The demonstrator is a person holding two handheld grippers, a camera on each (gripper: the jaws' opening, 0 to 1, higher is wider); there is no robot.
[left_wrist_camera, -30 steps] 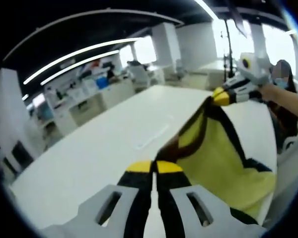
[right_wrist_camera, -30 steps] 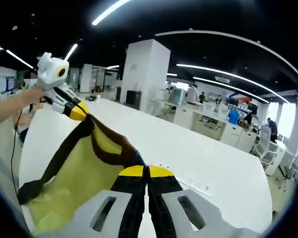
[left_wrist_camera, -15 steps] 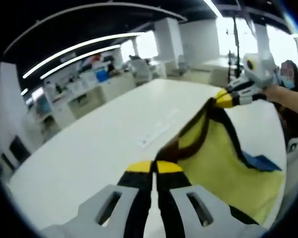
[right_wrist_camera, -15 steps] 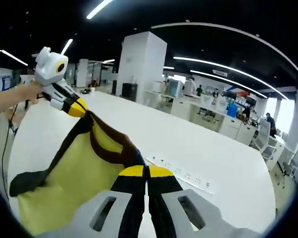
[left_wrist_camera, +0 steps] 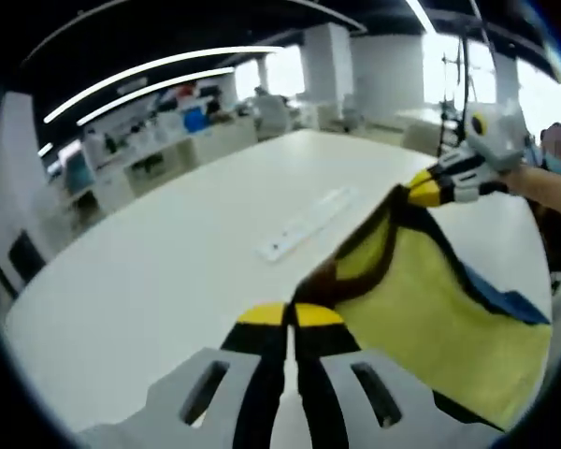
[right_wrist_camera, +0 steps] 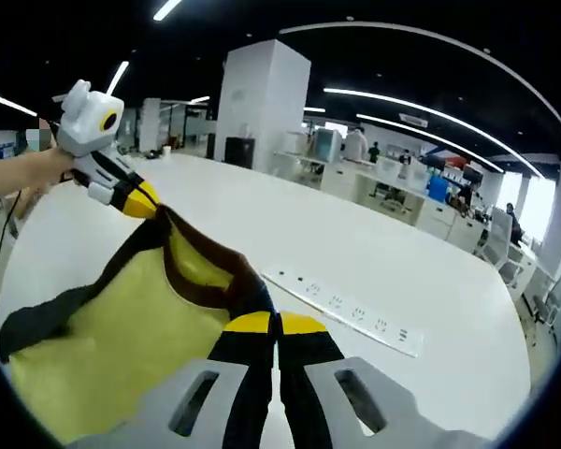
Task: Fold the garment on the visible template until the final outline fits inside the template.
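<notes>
In the left gripper view, the broad white table [left_wrist_camera: 168, 271] fills the nine o'clock side, with a long white power strip [left_wrist_camera: 309, 222] lying flat near the centre. At six o'clock the left gripper [left_wrist_camera: 290, 316] has its yellow-tipped jaws clenched on the dark brown trim of the yellow fabric garment [left_wrist_camera: 430, 318], which spreads toward four o'clock. A blue patch [left_wrist_camera: 505, 301], perhaps the template or part of the garment, peeks out at three o'clock; I cannot tell which. At two o'clock the right gripper [left_wrist_camera: 421, 187] pinches the other shoulder, a person's hand behind it.

In the right gripper view, the left gripper [right_wrist_camera: 140, 201] grips at ten o'clock, the garment [right_wrist_camera: 103, 346] hangs toward eight o'clock, the right gripper [right_wrist_camera: 274, 323] is clamped on the collar edge at six o'clock, and the power strip [right_wrist_camera: 346, 304] lies at four o'clock.

The shirt appears to be held aloft, stretched between both claws. The risk, as I judge it, is laying it down crooked or off the template: uneven lowering would bunch the hem, and a thin pinch on the trim could slip.
</notes>
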